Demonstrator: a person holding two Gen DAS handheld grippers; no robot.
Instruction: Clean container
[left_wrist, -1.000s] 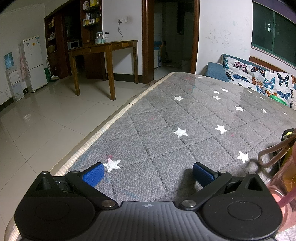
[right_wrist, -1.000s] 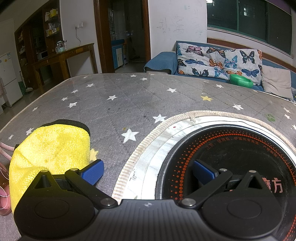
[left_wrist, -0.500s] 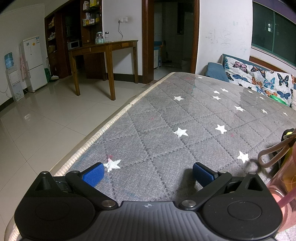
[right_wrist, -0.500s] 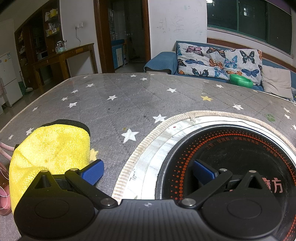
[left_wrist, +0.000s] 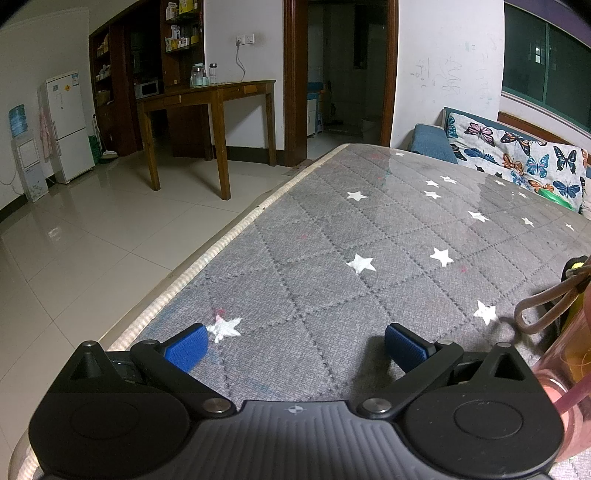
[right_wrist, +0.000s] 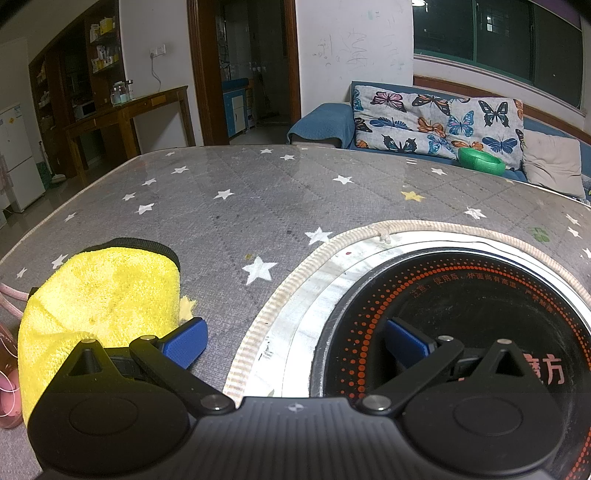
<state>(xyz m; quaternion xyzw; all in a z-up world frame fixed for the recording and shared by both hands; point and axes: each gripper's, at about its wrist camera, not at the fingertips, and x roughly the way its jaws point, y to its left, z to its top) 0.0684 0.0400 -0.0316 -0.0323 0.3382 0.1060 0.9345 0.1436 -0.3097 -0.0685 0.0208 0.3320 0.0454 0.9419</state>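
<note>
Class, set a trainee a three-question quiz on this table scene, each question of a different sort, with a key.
1. True or false: the right gripper holds the fluffy yellow microfibre cloth.
2. What lies under the right gripper's right finger? A) round black induction hob B) green bowl C) grey pillow
3. Fill in: the left gripper hangs open over the grey star-patterned ______.

Key: 1 false; 2 A; 3 table cover.

home living room | sofa (right_wrist: 436, 122) | fridge (left_wrist: 68, 125) | wooden table (left_wrist: 207, 99)
</note>
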